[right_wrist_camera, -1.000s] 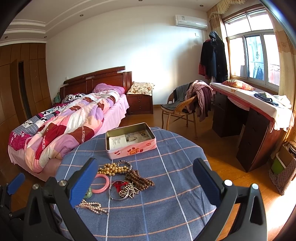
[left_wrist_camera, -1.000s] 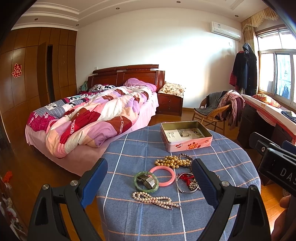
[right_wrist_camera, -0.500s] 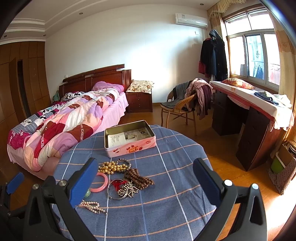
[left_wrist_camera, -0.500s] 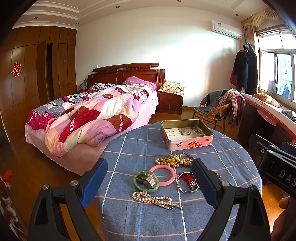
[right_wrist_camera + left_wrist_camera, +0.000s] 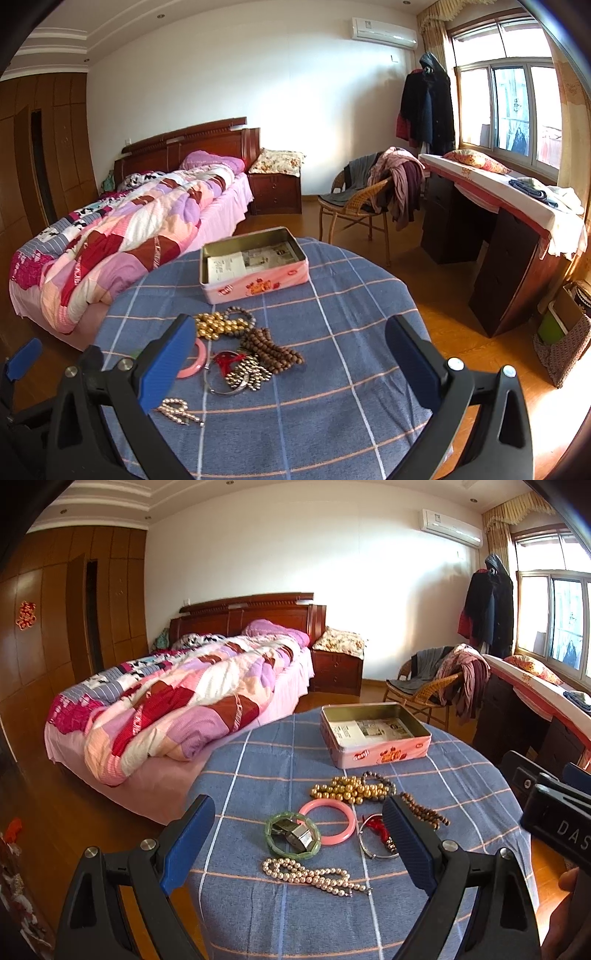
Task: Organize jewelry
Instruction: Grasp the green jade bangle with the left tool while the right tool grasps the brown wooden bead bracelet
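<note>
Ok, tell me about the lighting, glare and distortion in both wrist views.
Left wrist view: the window is blown out at the right edge, fisheye curves the wardrobe, and the jewelry on the table is sharp. Right wrist view: sunlight through the window brightens the floor, and the corners vignette black.

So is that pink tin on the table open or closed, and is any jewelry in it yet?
Open: the pink tin has no lid on, and only printed paper shows inside.
</note>
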A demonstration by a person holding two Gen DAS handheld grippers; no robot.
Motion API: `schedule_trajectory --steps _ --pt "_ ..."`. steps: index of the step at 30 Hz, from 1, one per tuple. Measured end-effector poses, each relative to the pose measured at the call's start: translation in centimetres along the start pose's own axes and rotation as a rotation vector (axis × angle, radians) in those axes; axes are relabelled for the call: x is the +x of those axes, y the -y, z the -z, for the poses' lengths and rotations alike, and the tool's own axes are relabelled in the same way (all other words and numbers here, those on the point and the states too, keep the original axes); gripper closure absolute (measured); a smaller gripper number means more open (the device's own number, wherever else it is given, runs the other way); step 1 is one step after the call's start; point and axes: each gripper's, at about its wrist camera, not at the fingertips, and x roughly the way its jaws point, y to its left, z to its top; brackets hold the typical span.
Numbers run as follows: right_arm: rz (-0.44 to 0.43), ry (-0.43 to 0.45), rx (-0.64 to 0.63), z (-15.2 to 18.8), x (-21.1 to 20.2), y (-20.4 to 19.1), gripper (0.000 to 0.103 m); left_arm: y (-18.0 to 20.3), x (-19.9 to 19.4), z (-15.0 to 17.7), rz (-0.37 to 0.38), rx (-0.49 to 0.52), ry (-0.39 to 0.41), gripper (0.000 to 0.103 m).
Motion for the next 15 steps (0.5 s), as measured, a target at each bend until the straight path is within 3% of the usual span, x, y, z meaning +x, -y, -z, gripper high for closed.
schedule_trajectory --steps 6,9,12,15 --pt "-0.002 -0.057 0.009 1.4 2.7 1.4 0.000 -3.8 3.3 1.4 -0.041 -0.056 -0.083 0.011" --pt "-0.013 -0.099 0.009 2.3 4.1 1.9 0.000 -4.5 4.9 2.2 0.000 -0.057 -0.128 0.011" --pt "-0.026 -0.140 -0.008 3.0 5.6 1.9 0.013 -4.1 6.7 3.0 -0.002 -0.005 -0.171 0.011" --pt "-0.032 -0.171 -0.019 3.5 6.8 2.0 0.015 -3.8 8.4 3.3 0.011 0.007 -0.221 0.022"
